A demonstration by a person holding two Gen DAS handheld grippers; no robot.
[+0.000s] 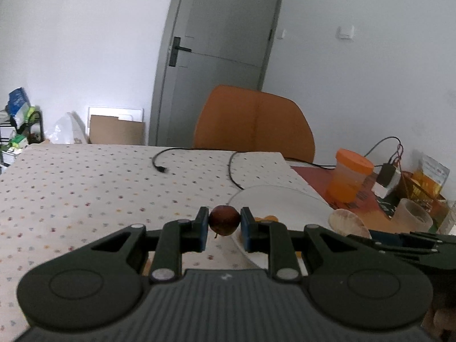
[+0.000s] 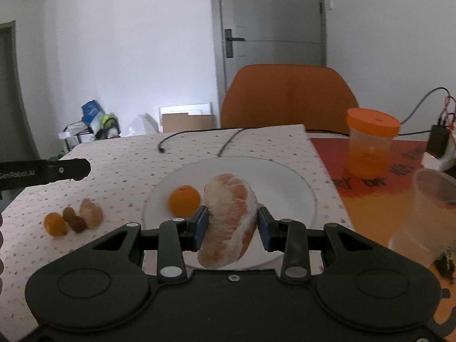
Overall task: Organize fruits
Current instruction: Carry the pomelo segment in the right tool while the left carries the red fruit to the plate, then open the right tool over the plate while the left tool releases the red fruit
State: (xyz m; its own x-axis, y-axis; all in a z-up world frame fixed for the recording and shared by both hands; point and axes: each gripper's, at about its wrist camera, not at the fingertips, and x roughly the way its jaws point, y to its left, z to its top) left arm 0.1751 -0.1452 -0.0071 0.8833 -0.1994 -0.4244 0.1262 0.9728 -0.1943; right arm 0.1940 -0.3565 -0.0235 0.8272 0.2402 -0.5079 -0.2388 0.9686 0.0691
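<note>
Right wrist: orange jar point(image 2: 370, 145) beside plate point(image 2: 287, 182), chair point(image 2: 287, 97) behind

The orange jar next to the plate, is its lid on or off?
On. The orange lid sits flat over the top of the jar, closing its mouth.

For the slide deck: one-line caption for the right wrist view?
Right gripper holds a peeled pomelo segment above the white plate carrying one small orange.
</note>
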